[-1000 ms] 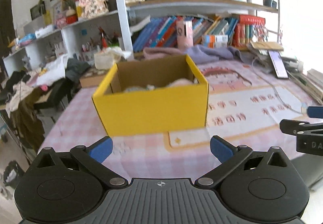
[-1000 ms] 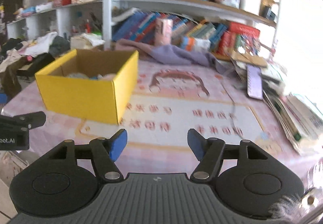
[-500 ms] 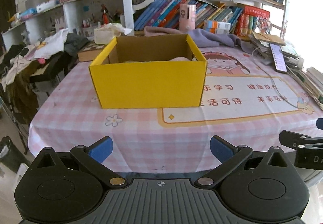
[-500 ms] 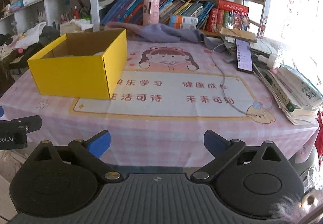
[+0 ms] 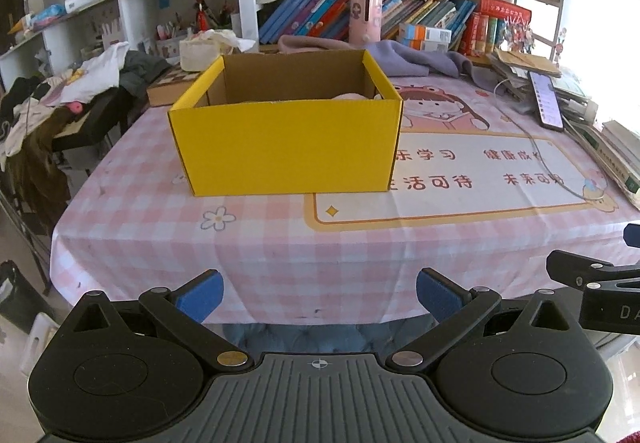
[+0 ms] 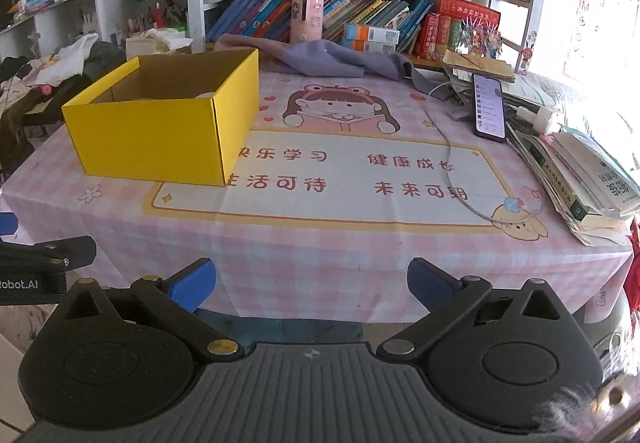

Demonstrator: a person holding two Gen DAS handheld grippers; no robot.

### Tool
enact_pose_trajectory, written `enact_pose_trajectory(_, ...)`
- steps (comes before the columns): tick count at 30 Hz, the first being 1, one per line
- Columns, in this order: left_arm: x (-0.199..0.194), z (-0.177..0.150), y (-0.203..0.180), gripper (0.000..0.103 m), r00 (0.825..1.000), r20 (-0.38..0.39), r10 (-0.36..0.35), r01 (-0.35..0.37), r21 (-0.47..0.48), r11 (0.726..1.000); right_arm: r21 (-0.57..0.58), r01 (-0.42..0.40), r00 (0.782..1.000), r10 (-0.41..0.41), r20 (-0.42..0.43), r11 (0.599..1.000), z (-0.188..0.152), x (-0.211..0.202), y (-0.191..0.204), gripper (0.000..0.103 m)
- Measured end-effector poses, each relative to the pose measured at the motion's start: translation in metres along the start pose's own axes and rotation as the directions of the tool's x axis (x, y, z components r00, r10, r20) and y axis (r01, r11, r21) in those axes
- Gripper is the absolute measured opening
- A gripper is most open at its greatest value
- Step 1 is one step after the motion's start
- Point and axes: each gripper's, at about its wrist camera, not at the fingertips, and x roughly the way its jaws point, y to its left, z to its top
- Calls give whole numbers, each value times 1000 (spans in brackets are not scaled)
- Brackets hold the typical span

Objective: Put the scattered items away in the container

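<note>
A yellow cardboard box [image 5: 286,147] stands open on the pink checked tablecloth [image 5: 280,243]; it also shows in the right wrist view [image 6: 160,135]. Pale items lie inside it, mostly hidden by its walls. My left gripper [image 5: 320,297] is open and empty, held off the table's front edge. My right gripper [image 6: 312,293] is open and empty too, also in front of the table edge. Each gripper's arm shows at the side of the other's view.
A phone [image 6: 489,107] with a white cable [image 6: 452,171] lies at the right, beside stacked books [image 6: 588,179]. A purple cloth [image 6: 328,59] lies behind the box. Bookshelves [image 5: 400,11] stand at the back, a cluttered chair [image 5: 60,111] at the left.
Both grippers have drawn back from the box and the table, past its front edge. The right gripper's jaws have opened wider. The box has not moved.
</note>
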Motion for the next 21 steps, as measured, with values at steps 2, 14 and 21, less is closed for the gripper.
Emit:
enact_pose_trajectory(2, 0, -1, -1, 103, 1000, -2, -1, 1, 2, 1000, 1, 0, 1000, 0, -3, 1000, -1, 0, 0, 103)
enact_pose_trajectory(14, -1, -3, -6, 103, 1000, -17, -5, 5, 9, 1000, 6, -2, 1000, 2, -7, 1000, -5, -1, -4, 103)
enact_pose_trajectory(21, -2, -3, -8, 103, 1000, -18, -5, 5, 12, 1000, 8, -2, 1000, 2, -5, 1000, -6, -1, -4, 103)
